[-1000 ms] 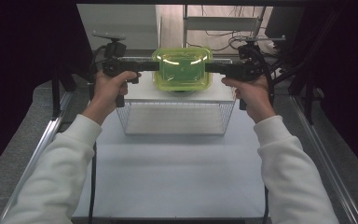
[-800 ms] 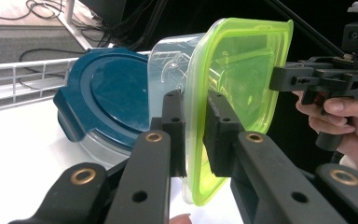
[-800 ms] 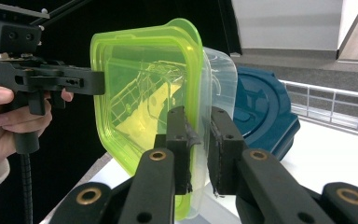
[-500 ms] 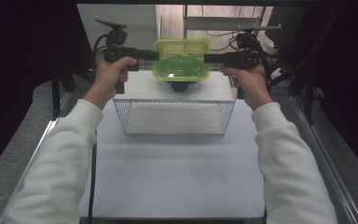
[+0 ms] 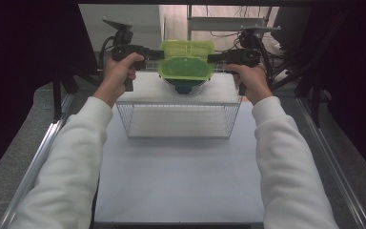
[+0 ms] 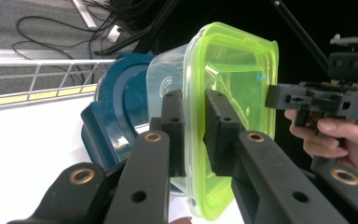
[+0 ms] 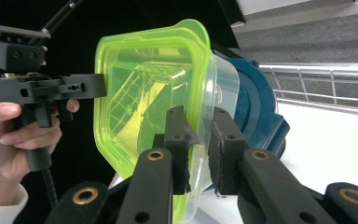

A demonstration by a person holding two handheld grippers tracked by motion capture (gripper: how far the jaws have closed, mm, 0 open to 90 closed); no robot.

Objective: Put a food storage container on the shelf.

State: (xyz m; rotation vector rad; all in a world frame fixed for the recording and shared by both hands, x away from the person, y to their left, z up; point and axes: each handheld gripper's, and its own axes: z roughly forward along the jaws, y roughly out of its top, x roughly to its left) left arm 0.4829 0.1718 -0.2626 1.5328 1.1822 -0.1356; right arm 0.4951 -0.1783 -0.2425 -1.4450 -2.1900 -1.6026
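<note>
1. Green-lidded clear food container [image 5: 186, 62] hangs in the air over the far end of the white table [image 5: 181, 186], just past the wire basket [image 5: 178, 119], carried by its two opposite rim edges. A dark blue container [image 5: 185, 87] sits right beneath it; whether the two touch I cannot tell.
2. Left gripper [image 5: 156, 54], at the container's left edge, has its jaws pressed onto the green rim; its own view shows one black pad on the clear wall side and one on the lid [image 6: 233, 93] side, pinching the lip between them.
3. Right gripper [image 5: 214, 57], at the right edge, has its jaws closed around the same rim from the opposite side, though they have just been opening a little, with the rim between them; its own view shows the lip between the pads [image 7: 179, 140].
4. Step in hand, as I judge it: a two-handed carry of the container, lining it up over the blue one or the basket's far end.
5. Next move calls for lowering both hands evenly so that the container stays level, then releasing both sides only once it rests.
</note>
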